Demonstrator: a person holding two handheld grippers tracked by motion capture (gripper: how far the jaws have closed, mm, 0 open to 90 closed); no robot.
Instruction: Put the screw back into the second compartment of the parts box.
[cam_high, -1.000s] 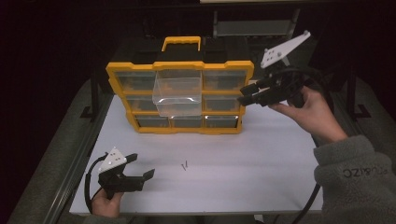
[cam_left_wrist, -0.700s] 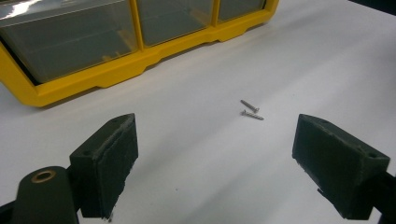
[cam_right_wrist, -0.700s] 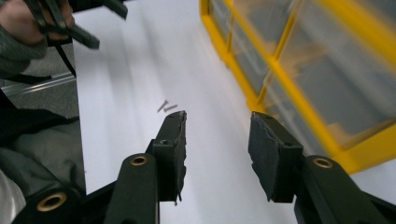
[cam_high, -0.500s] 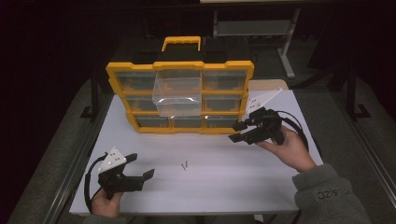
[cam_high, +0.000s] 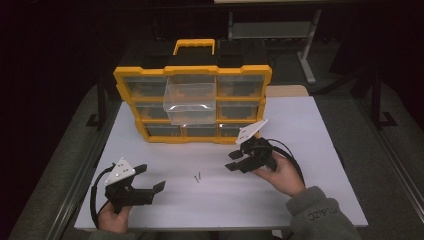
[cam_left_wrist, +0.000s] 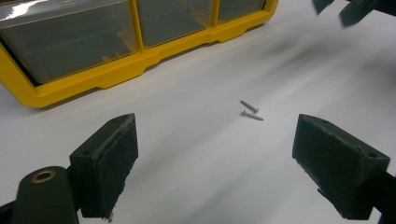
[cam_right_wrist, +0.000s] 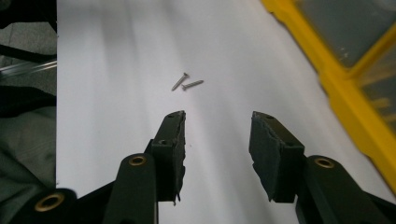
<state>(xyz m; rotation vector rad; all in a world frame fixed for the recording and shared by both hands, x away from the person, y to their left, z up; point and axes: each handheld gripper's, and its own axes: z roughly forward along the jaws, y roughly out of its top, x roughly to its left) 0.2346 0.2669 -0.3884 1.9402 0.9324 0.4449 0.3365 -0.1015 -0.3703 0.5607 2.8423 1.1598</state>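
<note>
Two small screws (cam_high: 197, 177) lay on the white table (cam_high: 310, 150), thin, grey metal, pointed, nearly touching at one end in a loose V. Sat between the two grippers, well in front of the yellow organizer (cam_high: 192, 105). Looked sharper in the right gripper view (cam_right_wrist: 187, 82) and in the left gripper view (cam_left_wrist: 251, 111).

Right gripper (cam_high: 239, 161) hung just right of the screws, pointed at them, jaws partly apart after just opening a bit, nothing between them. Left gripper (cam_high: 147, 179) rested at the near left, jaws spread wide, also holding nothing.

Behind: yellow plastic organizer standing upright, black handle block with a yellow grip on top, rows of clear drawers. One clear drawer (cam_high: 190, 102) pulled out from the upper middle; couldn't tell what was in it. Matte, smooth tabletop; black rubbery jaw pads with rough edges.
</note>
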